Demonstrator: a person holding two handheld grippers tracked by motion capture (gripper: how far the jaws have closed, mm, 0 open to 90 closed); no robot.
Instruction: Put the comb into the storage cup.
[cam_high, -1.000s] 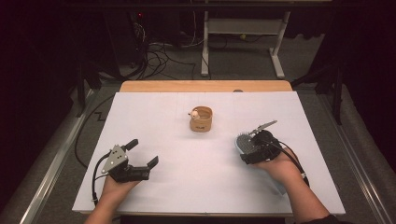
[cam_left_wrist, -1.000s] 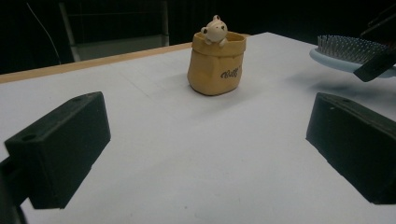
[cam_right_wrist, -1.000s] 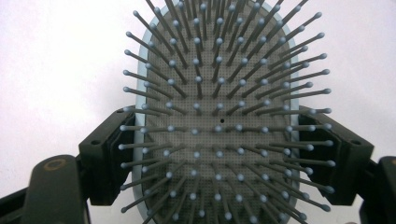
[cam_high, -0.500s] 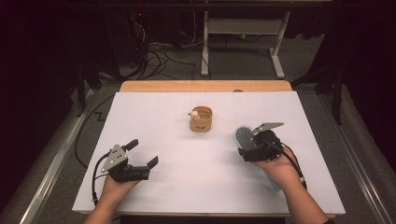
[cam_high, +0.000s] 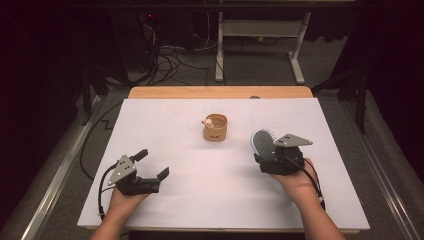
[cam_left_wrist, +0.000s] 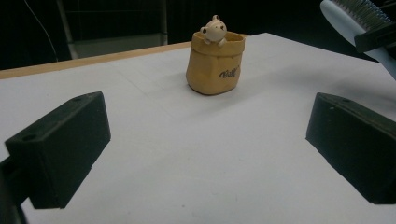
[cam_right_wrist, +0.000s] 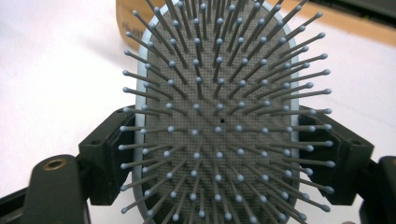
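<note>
White table (cam_high: 165, 125), bear (cam_high: 208, 121) inside tan pouch (cam_high: 215, 127), clamped hairbrush (cam_high: 262, 144) nearby.

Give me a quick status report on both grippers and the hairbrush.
Left gripper open, empty. Right gripper shut on hairbrush, bristles facing its camera. Bear cup stands apart mid-table; nothing in the way.

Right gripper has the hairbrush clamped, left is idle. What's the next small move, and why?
Probably carry the hairbrush a little forward and left toward the tan bear pot. The right gripper is shut on the brush head, bristles facing its camera, and the pot stands open just beyond. The left gripper sits open, holding nothing.
</note>
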